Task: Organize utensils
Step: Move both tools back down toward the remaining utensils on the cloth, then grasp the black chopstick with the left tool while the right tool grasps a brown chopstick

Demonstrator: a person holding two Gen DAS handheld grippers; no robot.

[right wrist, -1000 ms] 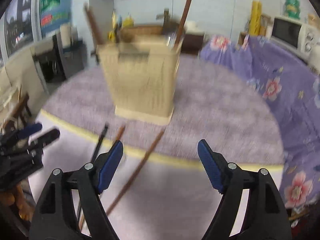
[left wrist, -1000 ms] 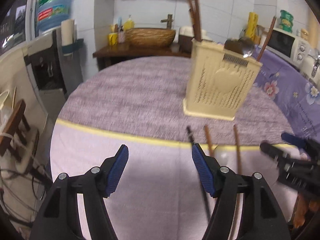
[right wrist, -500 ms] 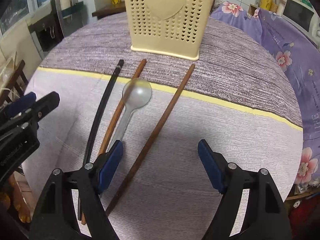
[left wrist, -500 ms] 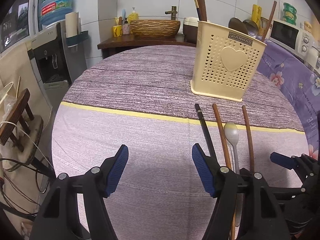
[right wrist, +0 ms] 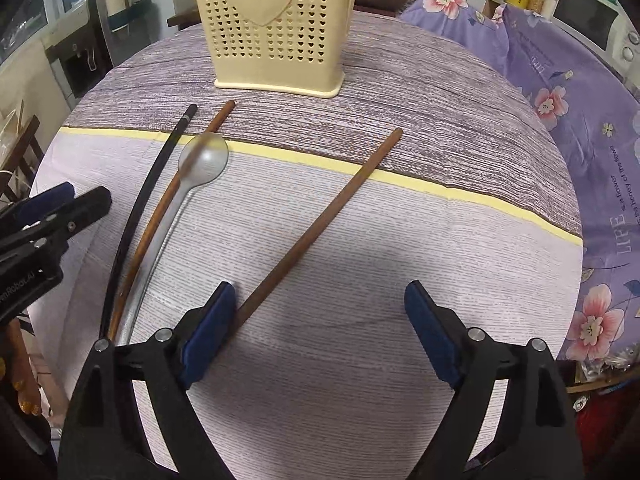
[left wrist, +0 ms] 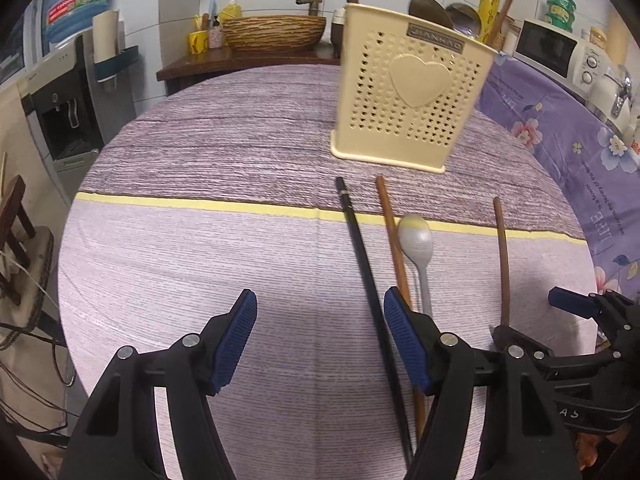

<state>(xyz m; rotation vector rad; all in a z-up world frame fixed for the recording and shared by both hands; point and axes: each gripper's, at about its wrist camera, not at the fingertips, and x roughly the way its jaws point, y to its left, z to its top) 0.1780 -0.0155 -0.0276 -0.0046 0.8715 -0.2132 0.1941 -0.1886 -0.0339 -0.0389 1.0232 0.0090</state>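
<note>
Three slim sticks' near ends hide behind the spread left claw (left wrist: 320, 340) and right claw (right wrist: 320, 330), beside a translucent spoon (right wrist: 202, 158), before a perforated basket (left wrist: 412, 96).

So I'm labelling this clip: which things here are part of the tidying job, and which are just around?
Job: black chopstick; brown chopstick; second brown chopstick; spoon; cream utensil holder.

Just around: woven basket; microwave; water bottle; floral cloth.
</note>
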